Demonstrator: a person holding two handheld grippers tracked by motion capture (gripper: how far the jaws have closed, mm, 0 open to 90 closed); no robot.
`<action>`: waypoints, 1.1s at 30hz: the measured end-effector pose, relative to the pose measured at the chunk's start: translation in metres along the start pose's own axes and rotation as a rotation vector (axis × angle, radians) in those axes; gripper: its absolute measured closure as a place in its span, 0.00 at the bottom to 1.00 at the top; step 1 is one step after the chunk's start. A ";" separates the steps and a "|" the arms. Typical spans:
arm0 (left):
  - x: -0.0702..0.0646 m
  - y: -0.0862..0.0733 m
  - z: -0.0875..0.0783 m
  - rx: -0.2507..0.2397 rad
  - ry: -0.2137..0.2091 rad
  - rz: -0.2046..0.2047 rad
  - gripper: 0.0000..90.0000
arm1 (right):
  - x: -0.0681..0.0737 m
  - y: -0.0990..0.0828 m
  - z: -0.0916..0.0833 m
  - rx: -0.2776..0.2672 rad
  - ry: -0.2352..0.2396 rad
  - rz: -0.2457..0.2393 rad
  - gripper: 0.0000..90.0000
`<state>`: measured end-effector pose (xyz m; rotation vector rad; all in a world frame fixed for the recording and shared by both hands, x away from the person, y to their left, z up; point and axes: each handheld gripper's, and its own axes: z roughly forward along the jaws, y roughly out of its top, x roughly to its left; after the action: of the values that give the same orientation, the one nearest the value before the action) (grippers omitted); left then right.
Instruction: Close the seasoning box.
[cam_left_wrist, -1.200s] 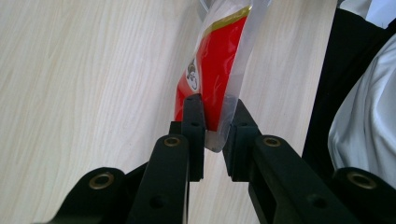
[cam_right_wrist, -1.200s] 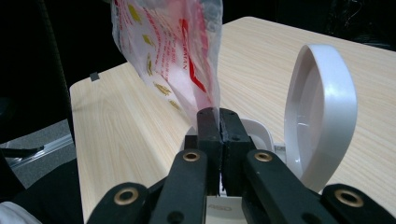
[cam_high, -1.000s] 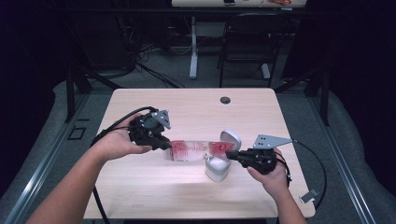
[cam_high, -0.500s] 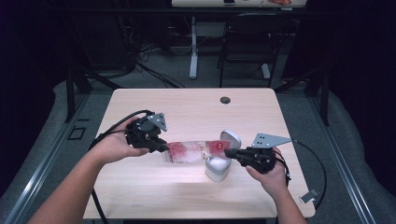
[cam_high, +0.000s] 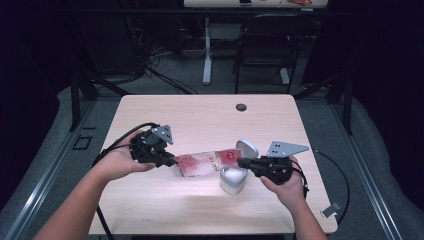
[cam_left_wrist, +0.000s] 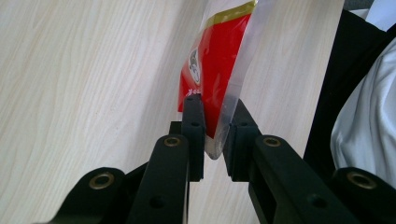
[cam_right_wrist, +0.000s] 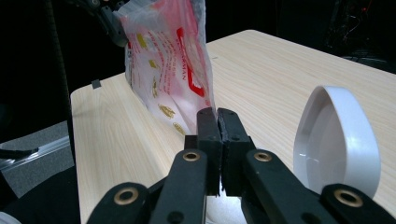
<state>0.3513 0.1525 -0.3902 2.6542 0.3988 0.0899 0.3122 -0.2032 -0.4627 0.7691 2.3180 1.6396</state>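
A clear plastic bag (cam_high: 205, 164) with red print hangs stretched between my two grippers, just above the wooden table (cam_high: 200, 120). My left gripper (cam_high: 172, 161) is shut on the bag's left end; in the left gripper view the bag (cam_left_wrist: 210, 65) has its edge between the left gripper's (cam_left_wrist: 216, 102) jaws. My right gripper (cam_high: 240, 161) is shut on the bag's right end, and in the right gripper view the right gripper (cam_right_wrist: 218, 112) has its pads pressed together on the bag's (cam_right_wrist: 173, 60) corner. A white container (cam_high: 233, 180) with its lid (cam_high: 246, 148) raised stands under the right gripper.
A black grommet (cam_high: 241, 107) sits near the table's far edge. A dark chair (cam_high: 265, 45) and table legs stand on the floor beyond. The white lid (cam_right_wrist: 336, 140) rises close to the right of my right jaws. Cables trail off both grippers.
My left gripper has sunk slightly toward the table with its end of the bag. The right gripper has stayed where it was.
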 end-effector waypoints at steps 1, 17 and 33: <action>0.000 -0.001 0.001 -0.006 -0.003 -0.007 0.90 | 0.000 0.001 0.000 0.001 -0.001 -0.001 0.99; 0.004 -0.022 0.017 -0.027 -0.026 -0.048 0.90 | 0.004 0.013 0.007 0.009 0.005 -0.030 0.99; 0.007 -0.039 0.034 -0.033 -0.041 -0.079 0.90 | 0.010 0.027 0.016 0.036 0.006 -0.072 0.99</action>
<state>0.3524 0.1733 -0.4378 2.6000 0.4841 0.0174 0.3186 -0.1785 -0.4426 0.6802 2.3566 1.5767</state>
